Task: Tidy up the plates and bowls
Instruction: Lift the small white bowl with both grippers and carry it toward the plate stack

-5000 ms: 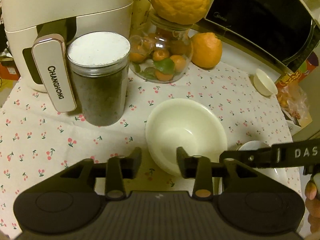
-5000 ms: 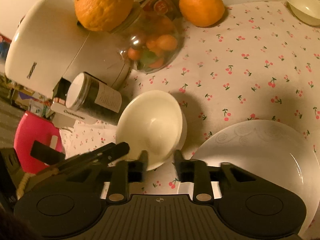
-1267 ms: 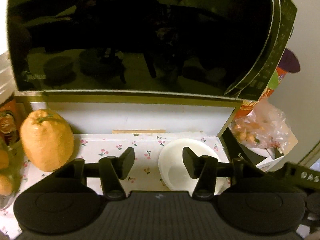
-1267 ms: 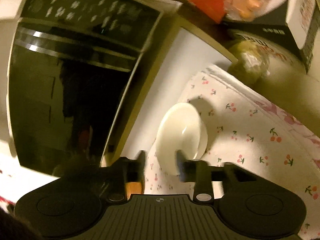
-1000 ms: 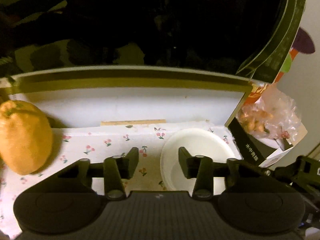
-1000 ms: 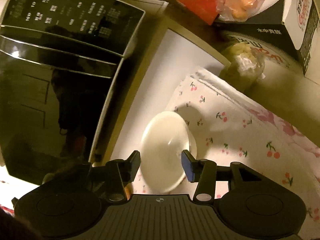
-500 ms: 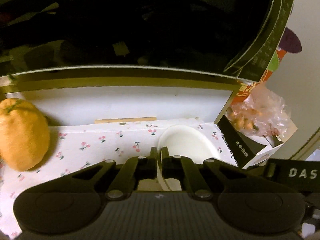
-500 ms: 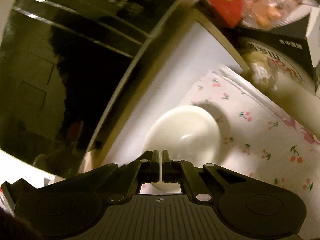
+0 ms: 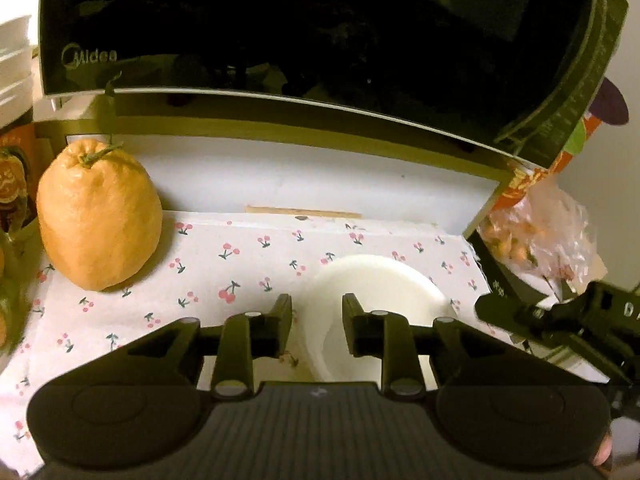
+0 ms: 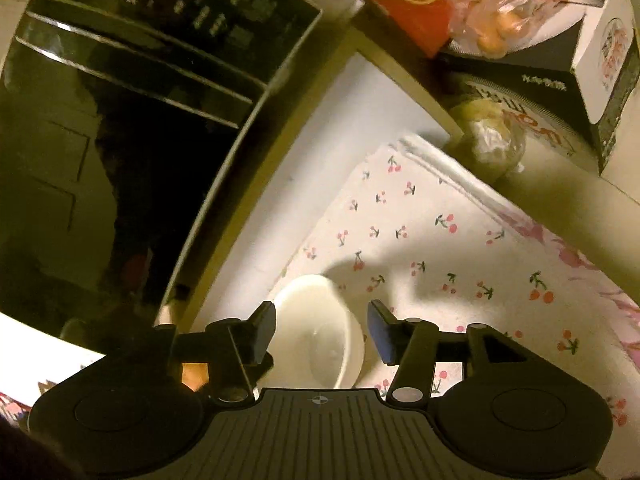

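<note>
Item: small white bowl [image 9: 376,280], one piece, upright on the cherry-print cloth of the tabletop [image 9: 224,264], near the far right corner, just in front of the Midea microwave oven [image 9: 280,40] and beside a black carton [image 10: 560,76] with a bag of snacks.

Progress: judged early to middling. This bowl is not yet gathered with any other dish; no plate or stack shows in either view, so lifting it and nesting it elsewhere appears still to do.

Left hand-held gripper [image 9: 316,326]: pitched downward over the bowl's near rim, jaws a little apart and opening. The left side of the rim lies in the gap; pads not seen pressing on it.

Right hand-held gripper [image 10: 322,334]: also angled down, approaching from the bowl's right, jaws moderately apart and opening. The bowl sits between and below them, unclamped. Its dark tip shows at the right edge of the left wrist view.

Other stock: large orange citrus fruit [image 9: 98,218] standing well left of the bowl.
</note>
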Motion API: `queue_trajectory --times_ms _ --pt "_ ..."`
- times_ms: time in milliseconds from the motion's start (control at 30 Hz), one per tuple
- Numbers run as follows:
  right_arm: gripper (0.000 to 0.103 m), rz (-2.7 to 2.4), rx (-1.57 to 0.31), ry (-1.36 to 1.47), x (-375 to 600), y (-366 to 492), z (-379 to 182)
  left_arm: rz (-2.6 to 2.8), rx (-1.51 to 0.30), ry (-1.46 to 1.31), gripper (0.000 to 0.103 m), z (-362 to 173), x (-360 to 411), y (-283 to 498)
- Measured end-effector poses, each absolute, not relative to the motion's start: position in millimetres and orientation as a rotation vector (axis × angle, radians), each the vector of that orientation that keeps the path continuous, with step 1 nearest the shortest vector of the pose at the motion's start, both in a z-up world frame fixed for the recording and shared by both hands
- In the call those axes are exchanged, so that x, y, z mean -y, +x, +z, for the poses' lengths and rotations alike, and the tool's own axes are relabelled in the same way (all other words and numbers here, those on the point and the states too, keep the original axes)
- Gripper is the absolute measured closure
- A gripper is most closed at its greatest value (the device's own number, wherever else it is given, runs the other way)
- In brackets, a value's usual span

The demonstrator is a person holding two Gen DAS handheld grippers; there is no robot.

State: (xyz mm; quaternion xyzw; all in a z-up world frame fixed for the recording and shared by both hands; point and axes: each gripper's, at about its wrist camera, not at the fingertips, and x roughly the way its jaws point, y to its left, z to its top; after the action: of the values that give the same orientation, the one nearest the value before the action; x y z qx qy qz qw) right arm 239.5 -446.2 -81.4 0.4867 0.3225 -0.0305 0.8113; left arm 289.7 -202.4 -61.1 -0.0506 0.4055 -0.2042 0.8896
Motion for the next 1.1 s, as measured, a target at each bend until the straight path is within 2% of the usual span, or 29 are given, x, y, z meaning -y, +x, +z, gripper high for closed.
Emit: queue_trajectory --times_ms 67,133,200,300,733,1100 --pt "0.052 -0.064 -0.7 1.017 442.0 245.0 -85.8 -0.435 -0.848 -0.111 0.08 -68.1 202.0 294.3" --pt "0.057 -0.071 -0.709 1.007 438.0 249.5 -90.2 -0.436 -0.852 -0.105 0.085 -74.7 205.7 297.3" --pt "0.079 -0.07 -0.718 1.01 436.3 252.3 -95.0 -0.439 -0.857 -0.121 0.092 -78.9 205.9 298.8" --pt "0.093 -0.091 -0.743 0.969 432.9 253.3 -97.3 -0.433 -0.855 -0.152 0.096 -76.9 202.3 297.4" --pt "0.094 -0.004 -0.688 1.052 420.7 208.5 -42.9 -0.438 -0.813 -0.157 0.097 -5.7 171.6 252.5" --pt "0.094 0.045 -0.708 1.0 384.4 162.6 3.8 -0.442 -0.784 -0.179 0.098 27.5 129.7 197.1"
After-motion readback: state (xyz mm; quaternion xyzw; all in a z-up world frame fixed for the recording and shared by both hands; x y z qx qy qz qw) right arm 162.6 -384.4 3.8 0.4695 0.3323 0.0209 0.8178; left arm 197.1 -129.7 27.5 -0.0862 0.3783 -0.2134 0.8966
